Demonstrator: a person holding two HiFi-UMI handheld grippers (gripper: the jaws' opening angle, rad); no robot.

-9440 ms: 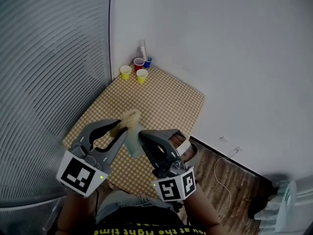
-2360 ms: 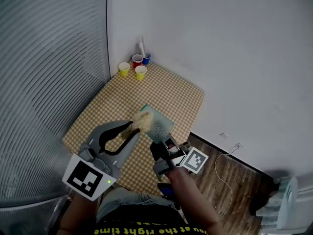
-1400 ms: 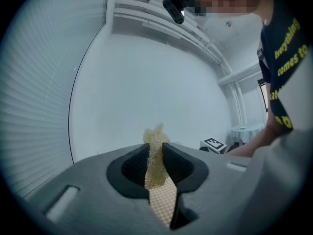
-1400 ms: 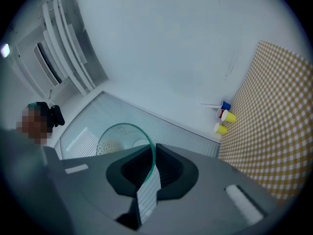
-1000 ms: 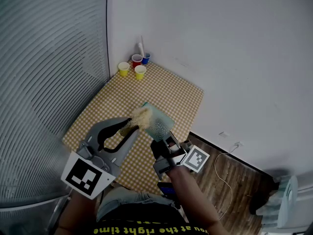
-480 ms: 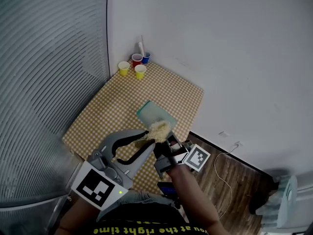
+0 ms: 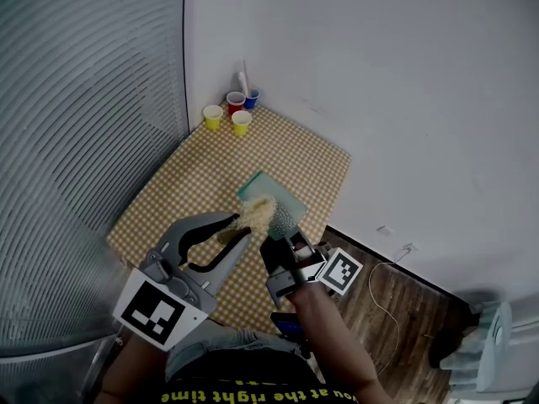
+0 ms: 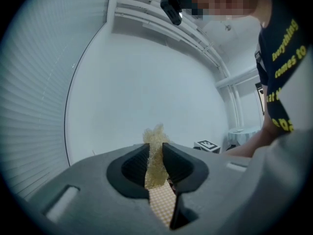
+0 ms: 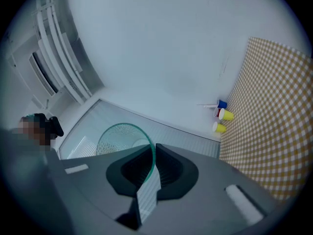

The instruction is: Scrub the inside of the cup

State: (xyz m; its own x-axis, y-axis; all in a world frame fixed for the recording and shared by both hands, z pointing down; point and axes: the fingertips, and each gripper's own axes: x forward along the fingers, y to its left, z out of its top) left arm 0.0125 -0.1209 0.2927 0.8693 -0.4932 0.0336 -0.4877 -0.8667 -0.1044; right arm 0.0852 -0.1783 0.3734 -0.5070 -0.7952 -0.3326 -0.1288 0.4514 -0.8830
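A green see-through cup is held tipped over the checked table, its mouth toward my left. My right gripper is shut on the cup's rim; in the right gripper view the thin glass wall runs between the pads of that gripper. My left gripper is shut on a pale yellow scrubbing sponge, which lies against the cup's mouth. In the left gripper view the sponge sticks out past the tips of the left gripper. Whether the sponge reaches inside the cup is hidden.
Two yellow paper cups, a red one and a blue one with a white stick stand in the table's far corner by the wall. Ribbed blinds run along the left. Wood floor with a white cable lies to the right.
The left gripper and sponge swung right and nearer along the cup, then drew back a little up and left. The right gripper and cup stayed almost still.
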